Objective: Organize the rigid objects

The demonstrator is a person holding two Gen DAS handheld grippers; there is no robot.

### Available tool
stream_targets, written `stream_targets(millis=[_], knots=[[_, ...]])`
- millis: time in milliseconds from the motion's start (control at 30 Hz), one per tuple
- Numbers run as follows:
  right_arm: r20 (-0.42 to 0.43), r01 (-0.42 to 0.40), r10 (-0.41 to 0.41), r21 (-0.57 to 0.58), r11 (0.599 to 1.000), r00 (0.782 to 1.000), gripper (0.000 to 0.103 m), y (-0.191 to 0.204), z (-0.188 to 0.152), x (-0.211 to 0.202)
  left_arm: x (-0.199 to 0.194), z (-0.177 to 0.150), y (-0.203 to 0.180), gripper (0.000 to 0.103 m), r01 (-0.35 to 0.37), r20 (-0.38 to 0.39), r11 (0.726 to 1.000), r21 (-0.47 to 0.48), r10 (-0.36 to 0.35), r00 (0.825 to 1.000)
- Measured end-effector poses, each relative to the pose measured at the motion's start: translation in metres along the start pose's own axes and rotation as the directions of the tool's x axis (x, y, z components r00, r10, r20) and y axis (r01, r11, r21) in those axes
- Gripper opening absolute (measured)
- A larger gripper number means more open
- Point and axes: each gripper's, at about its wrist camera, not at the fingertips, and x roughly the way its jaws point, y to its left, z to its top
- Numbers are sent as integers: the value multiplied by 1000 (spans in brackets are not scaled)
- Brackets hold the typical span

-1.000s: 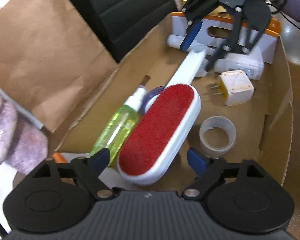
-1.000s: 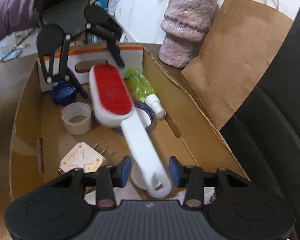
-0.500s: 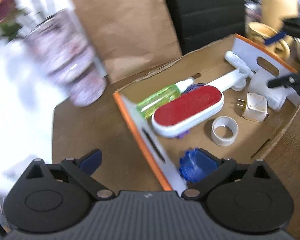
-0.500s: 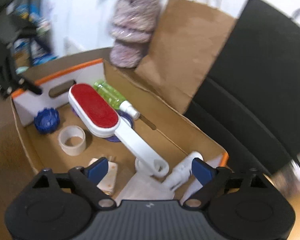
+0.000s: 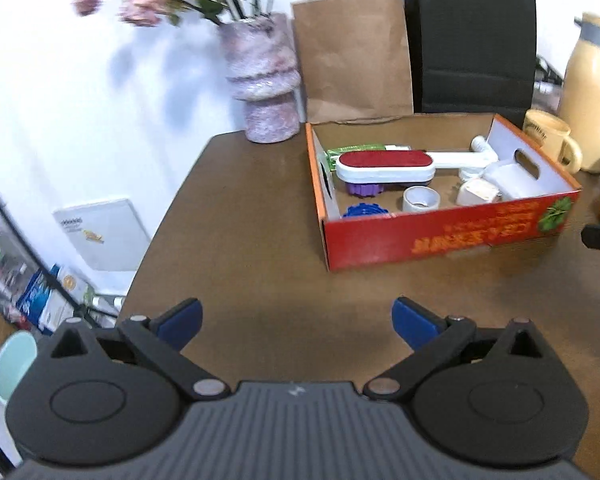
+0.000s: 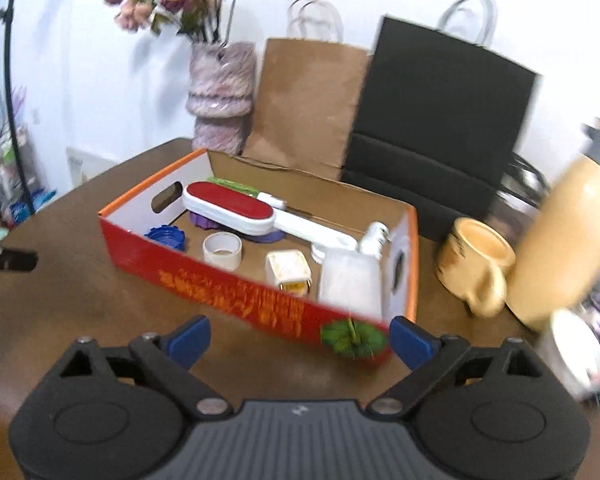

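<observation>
Box (image 5: 440,236) with one lint brush (image 5: 386,165), one tape roll (image 5: 421,199), two caps (image 5: 366,210)

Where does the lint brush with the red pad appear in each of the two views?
Left wrist: lint brush right of centre, upper half, lying in the box, handle pointing right.
Right wrist: lint brush left of centre, in the box, handle pointing lower right.
Shared landmark: the pink vase behind the box.

Flower vase (image 5: 266,80), 2 paper bags (brown (image 5: 352,56), black (image 5: 474,36)), mug (image 6: 478,262)
</observation>
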Motion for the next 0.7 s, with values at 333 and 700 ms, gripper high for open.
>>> stream_targets(millis=[333, 700], knots=[[111, 83, -98, 128, 988, 989, 103, 21, -86, -122, -119, -93, 9, 103, -13, 120, 994, -104, 25, 992], [130, 76, -107, 225, 971, 986, 103, 73, -181, -252, -248, -192, -19, 103, 4, 241, 990, -139, 30, 970]])
